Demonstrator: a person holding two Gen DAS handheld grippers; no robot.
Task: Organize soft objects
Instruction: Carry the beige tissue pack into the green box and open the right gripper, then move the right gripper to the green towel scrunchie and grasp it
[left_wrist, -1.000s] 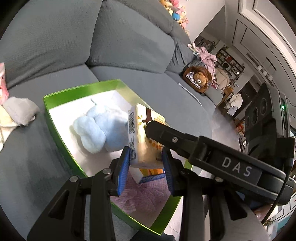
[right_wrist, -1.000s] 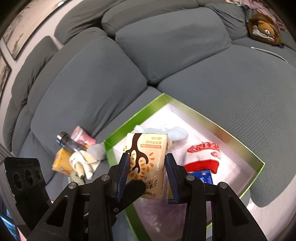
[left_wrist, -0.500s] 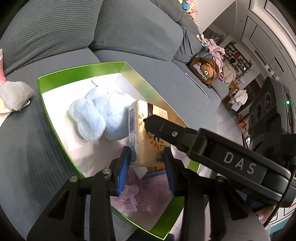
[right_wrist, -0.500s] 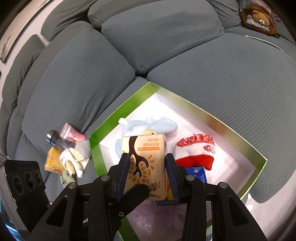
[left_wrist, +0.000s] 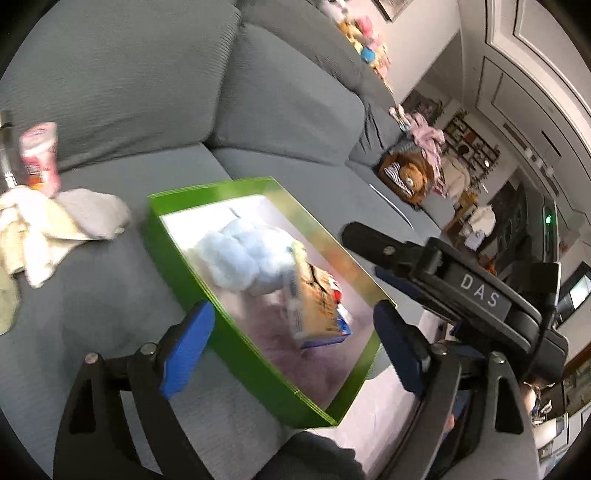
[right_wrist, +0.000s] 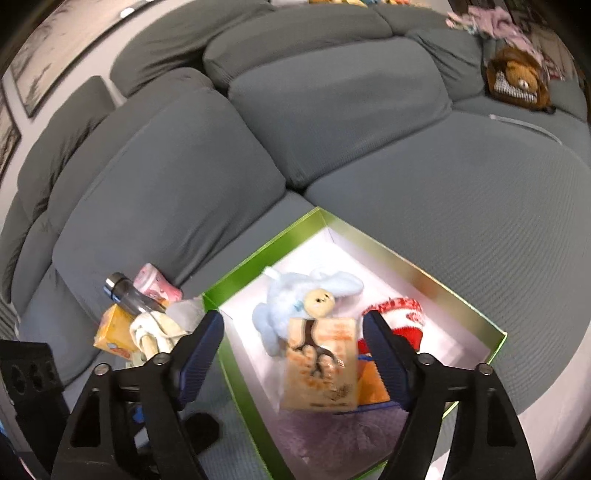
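Observation:
A green box (left_wrist: 173, 254) (right_wrist: 266, 251) sits on the grey sofa. Inside lie a blue plush toy (left_wrist: 240, 258) (right_wrist: 295, 306), a red-and-white knitted hat (right_wrist: 399, 317), a blue pack and pink cloth. An orange tissue pack (left_wrist: 314, 306) (right_wrist: 319, 365) rests tilted in the box, against the plush. My left gripper (left_wrist: 291, 343) is open and empty above the box's near side. My right gripper (right_wrist: 293, 358) is open and empty, its pads either side of the pack and clear of it. The right gripper also shows in the left wrist view (left_wrist: 369, 240).
A pile left of the box holds cream and grey cloths (left_wrist: 55, 225) (right_wrist: 162, 328), a pink pouch (left_wrist: 38, 158) (right_wrist: 155, 286), a dark bottle (right_wrist: 129, 295) and an orange pack (right_wrist: 112, 332). A brown plush bear (left_wrist: 402, 177) (right_wrist: 517, 77) lies far along the sofa.
Both grippers opened and let go of the orange tissue pack, which now lies in the box. Both grippers drew back and up from it.

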